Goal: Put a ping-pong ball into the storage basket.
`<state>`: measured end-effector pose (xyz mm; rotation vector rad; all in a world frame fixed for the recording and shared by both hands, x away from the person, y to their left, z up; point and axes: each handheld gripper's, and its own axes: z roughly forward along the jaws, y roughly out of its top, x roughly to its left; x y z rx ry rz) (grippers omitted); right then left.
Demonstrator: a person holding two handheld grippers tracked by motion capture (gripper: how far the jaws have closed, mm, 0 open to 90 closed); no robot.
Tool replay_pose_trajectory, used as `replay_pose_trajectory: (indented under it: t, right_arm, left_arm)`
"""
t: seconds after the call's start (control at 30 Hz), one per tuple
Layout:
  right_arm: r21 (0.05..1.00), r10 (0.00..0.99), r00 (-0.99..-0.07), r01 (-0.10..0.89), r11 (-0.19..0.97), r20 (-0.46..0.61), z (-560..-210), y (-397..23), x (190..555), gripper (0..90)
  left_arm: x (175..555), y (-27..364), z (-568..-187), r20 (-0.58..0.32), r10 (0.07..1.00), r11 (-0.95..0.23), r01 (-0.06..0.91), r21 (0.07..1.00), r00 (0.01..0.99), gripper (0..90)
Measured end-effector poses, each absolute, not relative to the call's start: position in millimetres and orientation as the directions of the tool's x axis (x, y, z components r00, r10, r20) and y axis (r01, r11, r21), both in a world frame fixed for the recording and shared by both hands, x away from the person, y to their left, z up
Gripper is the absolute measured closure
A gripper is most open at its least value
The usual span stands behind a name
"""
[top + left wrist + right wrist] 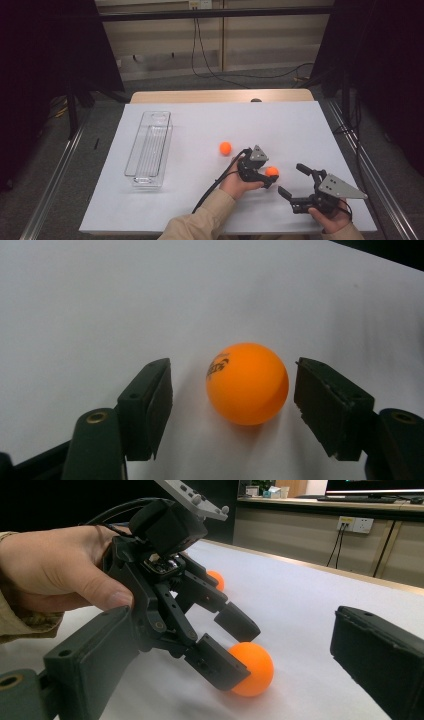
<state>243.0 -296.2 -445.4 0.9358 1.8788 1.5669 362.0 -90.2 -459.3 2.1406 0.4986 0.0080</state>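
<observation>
Left gripper (232, 405) jaws apart, straddling orange ping-pong ball (247, 383) at frame centre, untouched; uneven closing could squirt it away.

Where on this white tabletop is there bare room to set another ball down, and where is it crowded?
Free: the far right stretch of the white tabletop, and the strip between the clear tray and the farther orange ball. Crowded: the near edge, around the left tongs, nearer orange ball and right tongs.

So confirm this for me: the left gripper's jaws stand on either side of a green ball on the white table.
Not quite: the ball between the left gripper's jaws is orange, not green, as the left gripper view shows. The rest holds; it rests on the white table, with a jaw on either side.
</observation>
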Motion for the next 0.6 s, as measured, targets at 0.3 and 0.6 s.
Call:
replay_pose_trajectory:
  t: [0.3, 0.6]
  right_arm:
    - [0.98, 0.775, -0.63, 0.175, 0.095, 0.038, -445, -296, 243, 3.3]
    - [0.98, 0.774, -0.631, 0.176, 0.09, 0.042, -445, -296, 243, 3.4]
  left_arm:
    - [362, -96, -461, -0.176, 0.348, -0.533, 0.349, 0.771, 0.921, 39.0]
    - [361, -102, -460, -0.177, 0.341, -0.542, 0.347, 0.765, 0.923, 43.7]
